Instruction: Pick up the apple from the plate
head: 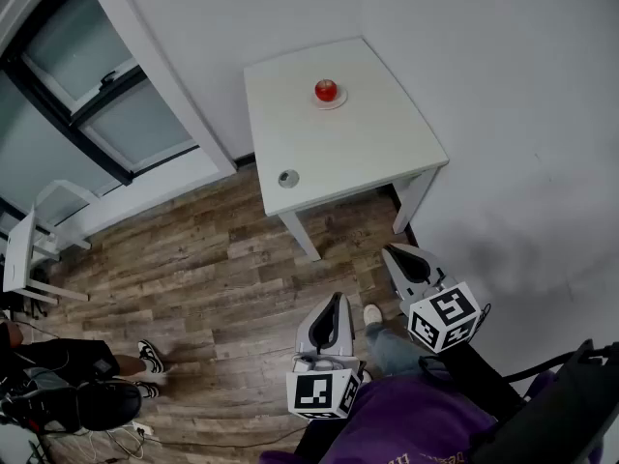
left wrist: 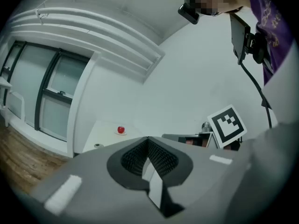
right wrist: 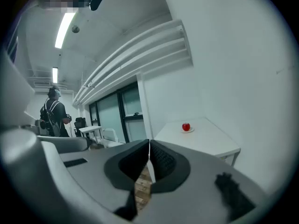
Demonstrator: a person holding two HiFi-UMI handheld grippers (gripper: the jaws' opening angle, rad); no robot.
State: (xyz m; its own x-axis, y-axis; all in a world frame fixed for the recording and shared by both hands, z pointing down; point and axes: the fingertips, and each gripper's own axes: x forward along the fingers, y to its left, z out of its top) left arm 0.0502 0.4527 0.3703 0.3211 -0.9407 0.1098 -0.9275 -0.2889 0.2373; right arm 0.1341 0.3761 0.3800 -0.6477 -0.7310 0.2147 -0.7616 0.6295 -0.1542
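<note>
Standing well back from the white surface, you're carrying the left hand-held gripper and right hand-held gripper roughly level, jaws pressed together on nothing, probably just a carry pose. The apple sits on its plate near the far edge, so walk in first.

Red apple; seemingly white plate; white table; wood-grain floor.

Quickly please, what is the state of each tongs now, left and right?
Left tongs: closed, holding nothing.
Right tongs: closed, holding nothing.
</note>
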